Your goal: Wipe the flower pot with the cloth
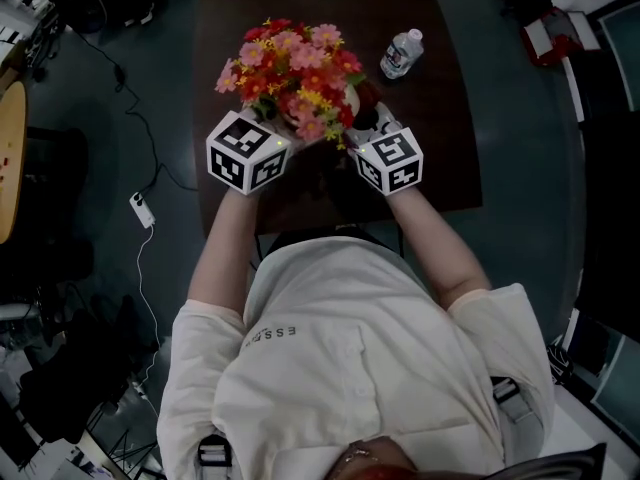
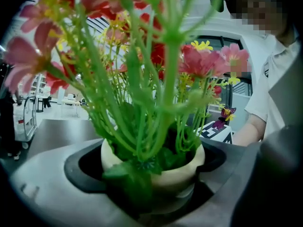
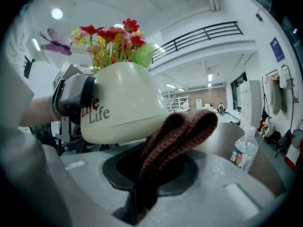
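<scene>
- Dark brown table (image 1: 440, 148), smooth and matte, stands on a grey-blue floor (image 1: 520, 118); a thin cable (image 1: 142, 208) trails across that floor at 9 o'clock from the person (image 1: 350, 358)
- Cream flower pot (image 3: 118, 103), round-bellied and glossy with the word "Life" printed on its flank, sits at 12 o'clock ahead of the person, over the near half of the table; whether its base rests on the wood cannot be made out
- Flowers (image 1: 290, 68) in pink, red and yellow crowd out of the pot on slim green stems with a plastic look, hiding most of the rim from above
- Clear plastic bottle (image 1: 402, 53), capped and labelled, stands upright at 1 o'clock from the bouquet, well apart from it
- Left gripper (image 2: 154, 183) reaches in from 7 o'clock, its grey jaws closed onto the pot's sides, one to either flank just below the rim
- Right gripper (image 3: 147, 178) comes in from 5 o'clock; its jaws pinch a brown cloth (image 3: 175, 136), coarse and knitted, which rises from them in a folded loop and lies against the pot's lower flank
- Both forearms (image 1: 225, 238) stretch forward toward 12 o'clock from a cream short-sleeved shirt (image 1: 330, 368), converging on the pot; the checkered marker cubes (image 1: 245, 153) sit level, just beside each other beneath the blooms
</scene>
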`<state>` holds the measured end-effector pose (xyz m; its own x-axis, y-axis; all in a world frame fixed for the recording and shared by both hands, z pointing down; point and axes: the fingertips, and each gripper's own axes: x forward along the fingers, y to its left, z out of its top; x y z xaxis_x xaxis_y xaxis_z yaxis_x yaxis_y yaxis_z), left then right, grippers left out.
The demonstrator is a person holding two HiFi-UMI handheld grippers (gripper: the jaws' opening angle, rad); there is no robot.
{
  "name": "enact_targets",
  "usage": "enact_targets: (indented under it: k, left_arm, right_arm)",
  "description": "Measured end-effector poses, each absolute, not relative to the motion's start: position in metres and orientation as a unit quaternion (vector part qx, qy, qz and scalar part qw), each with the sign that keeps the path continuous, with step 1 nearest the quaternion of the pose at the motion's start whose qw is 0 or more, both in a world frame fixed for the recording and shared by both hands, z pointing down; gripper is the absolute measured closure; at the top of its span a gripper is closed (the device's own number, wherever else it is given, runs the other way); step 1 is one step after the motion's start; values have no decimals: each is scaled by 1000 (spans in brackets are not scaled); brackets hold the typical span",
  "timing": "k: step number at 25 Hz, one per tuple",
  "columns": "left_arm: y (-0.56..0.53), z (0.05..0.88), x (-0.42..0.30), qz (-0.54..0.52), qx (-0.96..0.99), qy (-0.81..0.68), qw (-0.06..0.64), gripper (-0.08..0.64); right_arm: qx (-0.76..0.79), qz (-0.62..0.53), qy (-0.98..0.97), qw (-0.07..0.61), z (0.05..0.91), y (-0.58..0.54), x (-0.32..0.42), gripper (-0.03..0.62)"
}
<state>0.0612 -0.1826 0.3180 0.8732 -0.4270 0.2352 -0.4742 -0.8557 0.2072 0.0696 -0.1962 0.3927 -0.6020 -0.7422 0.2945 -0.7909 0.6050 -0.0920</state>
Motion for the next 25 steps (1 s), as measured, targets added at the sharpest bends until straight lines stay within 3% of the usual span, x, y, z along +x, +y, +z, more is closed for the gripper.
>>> enact_targets:
  k: [10,16,25]
  left_arm:
    - [-192,298,68,67,963,-221,137,-8]
    - [-190,315,62,77,962,-220,141,-8]
    - [-178,371,39,111,968,-196,113,-8]
  right_arm:
    - [374,87,-920,74,373,-185,19,543]
    - [314,104,-938,102,399,-154,5,543]
    - [448,175,-861,164,459,-176,102,543]
